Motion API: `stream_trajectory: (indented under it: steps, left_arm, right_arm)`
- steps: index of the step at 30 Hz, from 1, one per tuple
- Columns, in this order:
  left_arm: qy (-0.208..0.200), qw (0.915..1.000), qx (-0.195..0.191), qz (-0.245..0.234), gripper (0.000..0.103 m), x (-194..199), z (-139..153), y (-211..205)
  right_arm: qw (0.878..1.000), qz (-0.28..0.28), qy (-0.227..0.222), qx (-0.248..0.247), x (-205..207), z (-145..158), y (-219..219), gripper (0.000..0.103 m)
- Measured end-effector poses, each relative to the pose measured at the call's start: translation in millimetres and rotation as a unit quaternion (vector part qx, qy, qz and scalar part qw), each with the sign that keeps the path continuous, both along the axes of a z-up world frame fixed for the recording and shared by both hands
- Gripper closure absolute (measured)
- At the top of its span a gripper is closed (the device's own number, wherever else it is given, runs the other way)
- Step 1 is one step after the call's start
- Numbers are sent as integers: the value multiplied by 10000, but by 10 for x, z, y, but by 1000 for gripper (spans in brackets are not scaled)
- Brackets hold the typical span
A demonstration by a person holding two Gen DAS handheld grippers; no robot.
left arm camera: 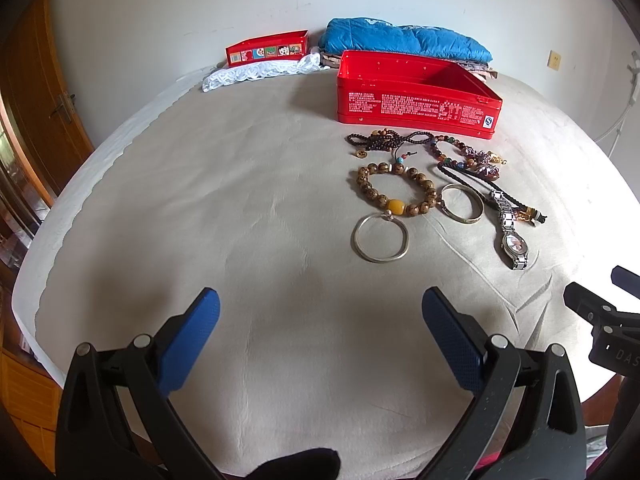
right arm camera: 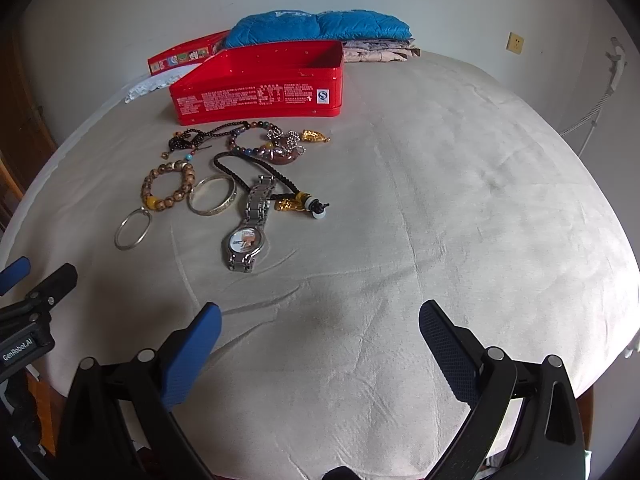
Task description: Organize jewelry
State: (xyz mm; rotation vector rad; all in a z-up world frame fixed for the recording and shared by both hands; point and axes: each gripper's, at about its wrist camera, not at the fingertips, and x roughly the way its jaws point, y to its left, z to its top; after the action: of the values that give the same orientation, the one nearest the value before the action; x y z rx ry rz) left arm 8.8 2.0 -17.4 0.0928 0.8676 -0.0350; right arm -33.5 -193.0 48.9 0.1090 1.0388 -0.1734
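Observation:
An open red tin box [left arm camera: 416, 104] [right arm camera: 260, 94] stands on a beige bed sheet [left arm camera: 240, 220]. In front of it lies jewelry: a thin silver bangle [left arm camera: 380, 237] [right arm camera: 133, 228], a wooden bead bracelet [left arm camera: 397, 190] [right arm camera: 168, 185], a wide silver bangle [left arm camera: 462, 203] [right arm camera: 212, 195], a steel watch [left arm camera: 510, 228] [right arm camera: 249, 226], dark bead strands [left arm camera: 384, 140] [right arm camera: 200, 136], a black cord necklace [right arm camera: 256, 172] and gold pendants [right arm camera: 316, 136]. My left gripper [left arm camera: 320, 312] is open and empty, near the front edge. My right gripper [right arm camera: 320, 320] is open and empty, right of the jewelry.
The red lid [left arm camera: 267, 49] lies on white lace [left arm camera: 256, 72] at the back. Folded blue bedding [left arm camera: 404, 42] [right arm camera: 320, 28] lies behind the box. A wooden door [left arm camera: 36, 100] stands at left. The bed's edge runs close below both grippers.

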Motion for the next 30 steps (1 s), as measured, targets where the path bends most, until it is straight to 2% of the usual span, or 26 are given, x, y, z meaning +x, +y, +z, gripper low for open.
stream_trajectory:
  steps: [8, 12, 14, 17, 23, 26, 28, 30]
  left_arm:
    - [-33, 9999, -108, -54, 3, 7, 3, 13]
    - [-31, 9997, -216, -110, 3, 106, -9, 76]
    - [182, 9993, -281, -163, 3, 208, -33, 106]
    - [568, 9964, -595, -182, 3, 400, -89, 155]
    - [1013, 9915, -506, -640, 5, 644, -196, -62]
    - [1155, 9899, -353, -736, 11, 761, -266, -188]
    - [1328, 9874, -355, -782, 23, 836, -319, -230]
    - [1405, 9863, -319, -804, 23, 901, -356, -282]
  right_arm:
    - [10000, 44, 16, 44, 32, -22, -17, 4]
    - [9987, 240, 109, 444, 102, -69, -74, 4]
    - [9970, 347, 161, 672, 144, -98, -90, 4]
    - [9957, 463, 167, 783, 194, -111, -95, 4]
    - [9957, 352, 146, 843, 267, -102, -191, 4]
    - [9957, 341, 147, 853, 309, -99, -240, 9]
    - [9956, 353, 165, 852, 340, -114, -253, 12]
    - [9954, 366, 193, 865, 368, -136, -262, 15]
